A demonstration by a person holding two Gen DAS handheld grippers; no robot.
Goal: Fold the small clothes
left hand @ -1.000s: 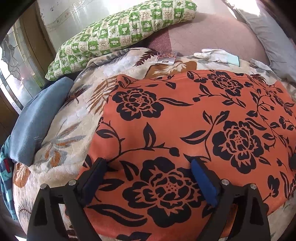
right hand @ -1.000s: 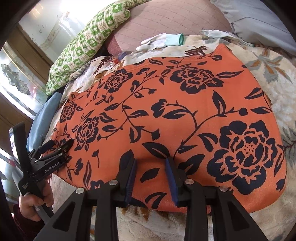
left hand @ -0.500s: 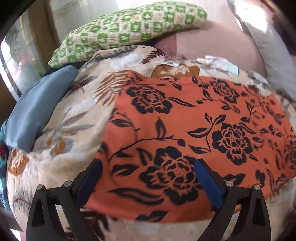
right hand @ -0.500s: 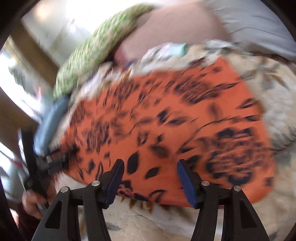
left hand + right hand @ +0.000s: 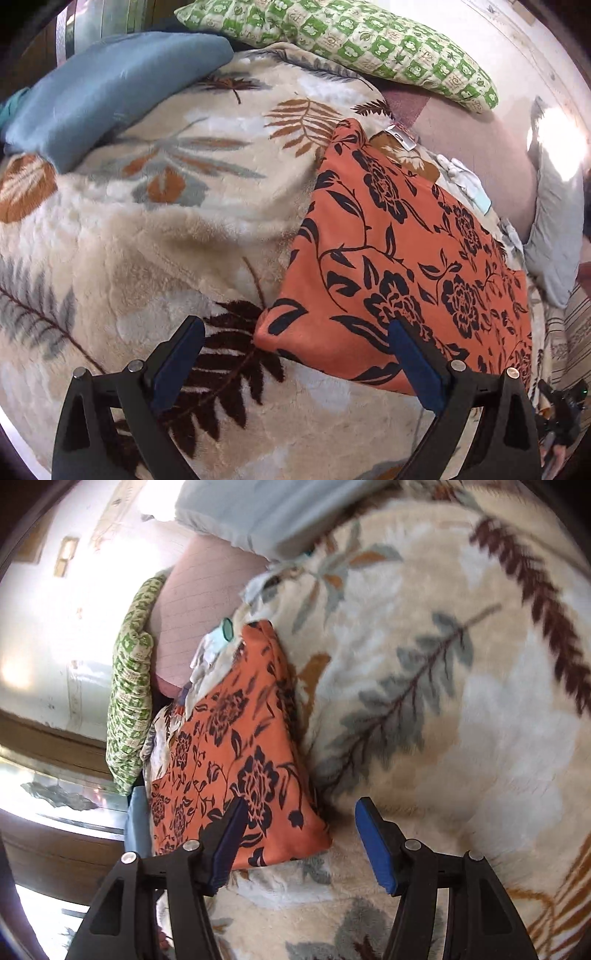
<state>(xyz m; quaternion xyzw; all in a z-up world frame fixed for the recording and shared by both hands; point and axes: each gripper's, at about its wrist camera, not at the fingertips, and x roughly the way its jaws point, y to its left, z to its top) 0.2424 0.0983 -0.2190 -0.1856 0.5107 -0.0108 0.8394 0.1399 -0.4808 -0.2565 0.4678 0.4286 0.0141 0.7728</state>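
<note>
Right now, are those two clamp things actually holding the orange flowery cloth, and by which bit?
Nothing is held. The left gripper and the right gripper, whose jaws have just been opening, both stand open over near corners of the orange cloth.

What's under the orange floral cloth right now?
The orange floral cloth lies on the cream leaf-print blanket, which shows all around it. Anything beneath the cloth itself is covered.

bed: cream leaf-print blanket [image 5: 155,236] | pillows: green-checked [image 5: 354,40], blue [image 5: 107,85], grey [image 5: 554,229] | wall: pale [image 5: 74,602] | window, possibly, lower left: bright glare
</note>
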